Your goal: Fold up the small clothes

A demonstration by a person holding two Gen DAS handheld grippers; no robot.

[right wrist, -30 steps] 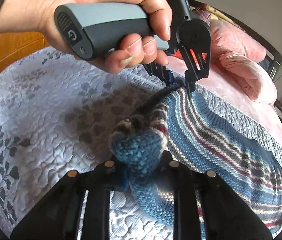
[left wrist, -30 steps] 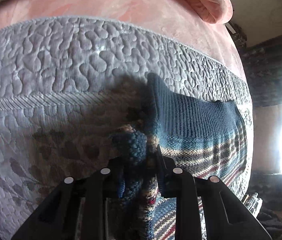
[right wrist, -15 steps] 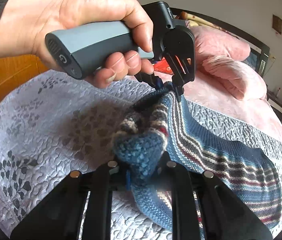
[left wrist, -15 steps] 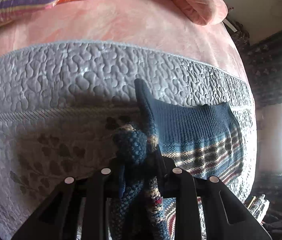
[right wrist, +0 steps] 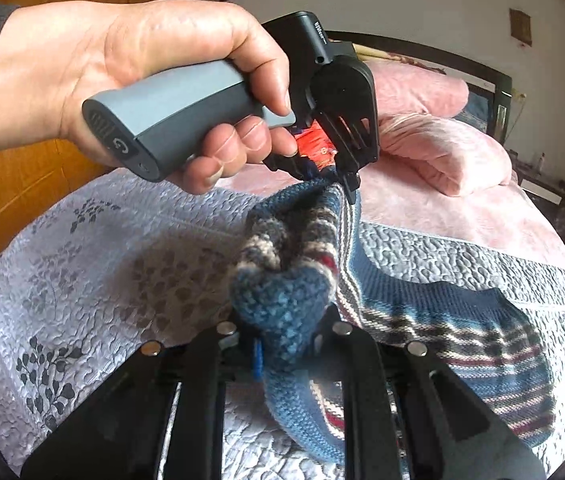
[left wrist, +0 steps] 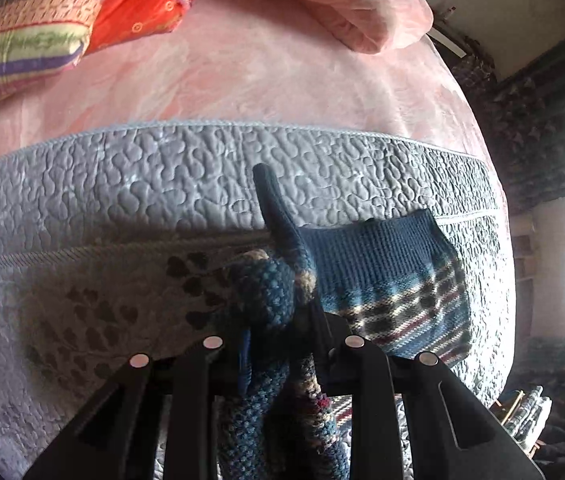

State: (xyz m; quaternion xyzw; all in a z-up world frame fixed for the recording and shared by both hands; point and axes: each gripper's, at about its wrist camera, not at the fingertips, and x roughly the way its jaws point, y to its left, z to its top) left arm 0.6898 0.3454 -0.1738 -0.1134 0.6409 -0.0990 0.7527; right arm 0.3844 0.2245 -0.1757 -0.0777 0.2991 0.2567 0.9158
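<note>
The striped knit garment [right wrist: 462,344] is pinched by both the left gripper [right wrist: 324,178] and right gripper [right wrist: 282,344] above the grey quilt [right wrist: 102,280]; their fingertips are hidden by bunched wool.

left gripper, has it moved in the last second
Yes. The left gripper, shut on the sweater, has risen and shifted right against the quilt.
</note>
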